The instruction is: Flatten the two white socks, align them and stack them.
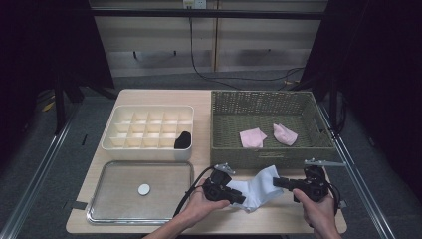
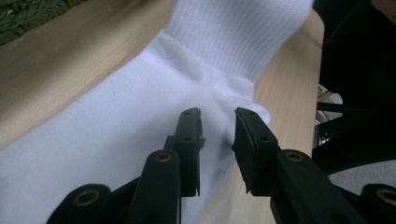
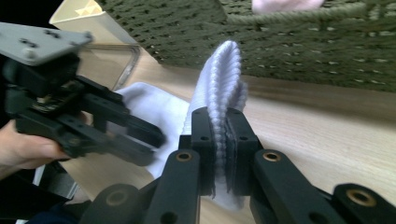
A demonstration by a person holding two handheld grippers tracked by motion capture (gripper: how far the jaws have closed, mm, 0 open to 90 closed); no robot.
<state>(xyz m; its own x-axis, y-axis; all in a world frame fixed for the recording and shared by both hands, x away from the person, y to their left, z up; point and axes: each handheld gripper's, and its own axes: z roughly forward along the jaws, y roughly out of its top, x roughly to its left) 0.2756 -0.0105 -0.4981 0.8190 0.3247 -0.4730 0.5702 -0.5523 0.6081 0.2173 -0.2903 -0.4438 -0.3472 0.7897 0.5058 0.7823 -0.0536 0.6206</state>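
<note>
White sock (image 1: 259,186) at the table's (image 1: 199,99) front edge — right gripper (image 3: 220,135) clamps its cuff; left gripper (image 2: 217,140) open above it.

I cannot tell what the small black item (image 1: 182,140) in the cream plastic divided organiser box (image 1: 148,148) is. In the right gripper view, the white ribbed cotton sock (image 3: 223,74) vanishes between the jaws, and a pink cloth (image 3: 286,4) is cropped at the top edge.
</note>
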